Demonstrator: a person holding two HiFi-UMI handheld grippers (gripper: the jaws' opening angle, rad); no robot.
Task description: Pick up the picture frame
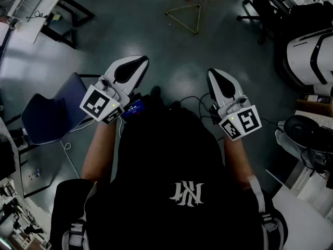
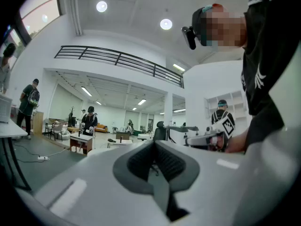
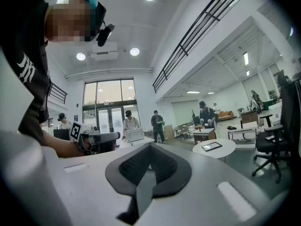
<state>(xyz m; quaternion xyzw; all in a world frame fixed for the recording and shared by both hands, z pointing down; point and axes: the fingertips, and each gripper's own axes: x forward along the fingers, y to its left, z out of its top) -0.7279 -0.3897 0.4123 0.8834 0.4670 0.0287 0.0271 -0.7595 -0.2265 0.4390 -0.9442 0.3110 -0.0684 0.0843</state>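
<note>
A: Far left, head view?

B: A blue chair [image 1: 48, 112] on the grey floor [image 1: 130, 30], just beside the person's left arm. A pale cord lies on the floor near its base.

A: Left claw?

B: The left claw [image 1: 138, 62] is held level in front of the body and points away from the person. Its marker cube [image 1: 102, 103] sits at the rear, over the hand. In the left gripper view the jaws are pressed together, ribbed pads meeting, with nothing between them.

A: Right claw?

B: Same posture. The right claw [image 1: 215, 73] is level and roughly parallel to the left one, a gap apart, with its cube [image 1: 242, 122] at the back. The right gripper view shows its jaws closed on each other, empty. Each claw shows in the other's view, out to the side at about the same height.

A: The task's thing?

B: One candidate only. A flat dark panel [image 3: 211, 146] with a pale rim lies on a round white bench [image 3: 220, 153], ahead and to the right in the right gripper view. It is too small to say for certain that it is the picture frame. Both claws are well apart from it. In the head view the same bench is cut off by the top edge, and its top cannot be read there.

A: Further right?

B: A black office chair [image 3: 275, 140] stands beside the round bench. In the head view a white machine [image 1: 312, 56] stands at the right edge, with dark cables on the floor below it.
</note>
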